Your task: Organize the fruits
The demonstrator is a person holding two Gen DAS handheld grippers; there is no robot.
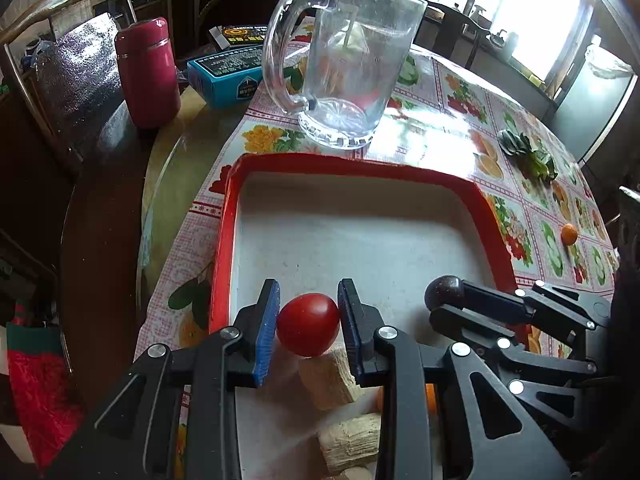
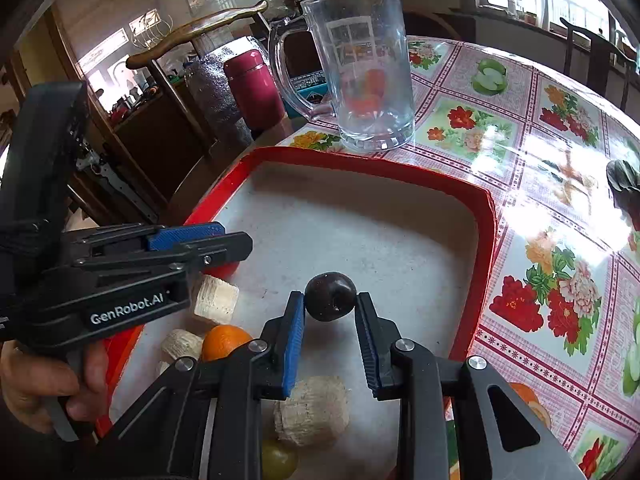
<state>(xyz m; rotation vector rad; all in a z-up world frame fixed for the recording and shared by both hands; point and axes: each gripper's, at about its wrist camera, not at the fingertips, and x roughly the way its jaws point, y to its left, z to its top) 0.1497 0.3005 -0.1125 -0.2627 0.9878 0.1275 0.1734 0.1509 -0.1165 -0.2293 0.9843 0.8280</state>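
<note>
My left gripper (image 1: 308, 312) is shut on a red tomato (image 1: 308, 324) and holds it over the near part of the red-rimmed tray (image 1: 492, 216). My right gripper (image 2: 330, 308) is shut on a dark plum (image 2: 330, 297) over the same tray (image 2: 486, 232); the plum also shows in the left wrist view (image 1: 443, 291). In the tray lie pale sugarcane chunks (image 2: 312, 410), an orange (image 2: 224, 340) and a green grape (image 2: 278, 458). A small orange fruit (image 1: 569, 234) sits on the tablecloth to the right.
A large glass mug (image 1: 352, 64) stands just behind the tray. A maroon flask (image 1: 148, 72) and a blue box (image 1: 224, 76) stand at the back left. Green leaves (image 1: 528, 156) lie on the flowered tablecloth. A wooden chair (image 2: 192, 36) stands at the table's left.
</note>
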